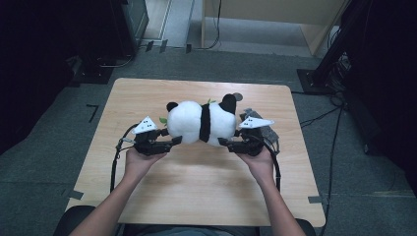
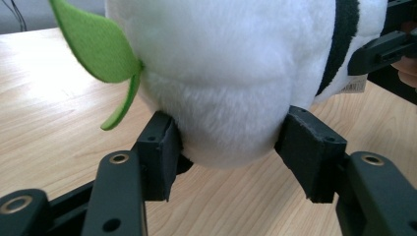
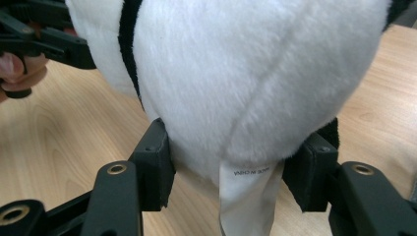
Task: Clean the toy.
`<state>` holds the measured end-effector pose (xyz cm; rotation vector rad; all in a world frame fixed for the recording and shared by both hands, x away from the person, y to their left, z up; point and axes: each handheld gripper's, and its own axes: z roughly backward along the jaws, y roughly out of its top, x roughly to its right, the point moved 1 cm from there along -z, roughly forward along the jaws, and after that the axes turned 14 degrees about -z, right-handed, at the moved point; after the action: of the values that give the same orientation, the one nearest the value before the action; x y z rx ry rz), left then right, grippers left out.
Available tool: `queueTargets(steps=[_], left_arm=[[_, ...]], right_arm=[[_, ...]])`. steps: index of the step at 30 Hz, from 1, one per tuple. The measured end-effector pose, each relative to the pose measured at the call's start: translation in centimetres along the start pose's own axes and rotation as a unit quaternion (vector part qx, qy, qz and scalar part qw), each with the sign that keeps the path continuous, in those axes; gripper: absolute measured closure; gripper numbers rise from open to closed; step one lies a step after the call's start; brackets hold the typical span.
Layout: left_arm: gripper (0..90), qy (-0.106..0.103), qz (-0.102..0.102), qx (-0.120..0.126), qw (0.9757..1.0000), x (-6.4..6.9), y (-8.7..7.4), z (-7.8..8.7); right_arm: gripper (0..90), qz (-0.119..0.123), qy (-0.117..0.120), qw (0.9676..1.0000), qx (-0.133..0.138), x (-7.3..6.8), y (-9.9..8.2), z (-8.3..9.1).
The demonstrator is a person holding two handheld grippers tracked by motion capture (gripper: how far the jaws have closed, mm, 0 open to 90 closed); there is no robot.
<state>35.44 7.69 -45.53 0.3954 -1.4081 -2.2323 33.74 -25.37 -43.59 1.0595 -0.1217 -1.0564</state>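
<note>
Lying across the middle of the table (image 1: 147, 196), the panda plush (image 1: 196, 120) looks soft and light, so it is best gripped at its two rounded ends. Its long axis runs sideways between the grippers. Each end is squeezed by the left gripper (image 1: 173, 141) and the right gripper (image 1: 223, 142).

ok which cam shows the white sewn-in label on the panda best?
Right gripper view: the label hangs from the panda plush between the jaws, print visible. The left gripper view catches just a corner of it; from the high view I can't make it out.
</note>
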Motion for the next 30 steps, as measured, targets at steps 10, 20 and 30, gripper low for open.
queueTargets(steps=[10, 20, 30], left_arm=[[42.1, -0.020, 0.026, -0.005, 0.9995, 0.0, -0.5, 0.2], [42.1, -0.011, 0.058, -0.035, 0.9976, -0.3, -1.4, 0.4], [41.7, 0.003, 0.065, -0.054, 0.9964, 0.1, -2.1, 1.1]], right_arm=[[38.7, -0.072, 0.035, 0.9968, 0.004, 0.3, 0.3, 1.0], [33.9, -0.066, 0.019, 0.9972, -0.031, -0.2, 0.1, 0.2], [31.9, -0.074, 0.011, 0.9947, -0.071, -0.8, -0.1, -0.9]])
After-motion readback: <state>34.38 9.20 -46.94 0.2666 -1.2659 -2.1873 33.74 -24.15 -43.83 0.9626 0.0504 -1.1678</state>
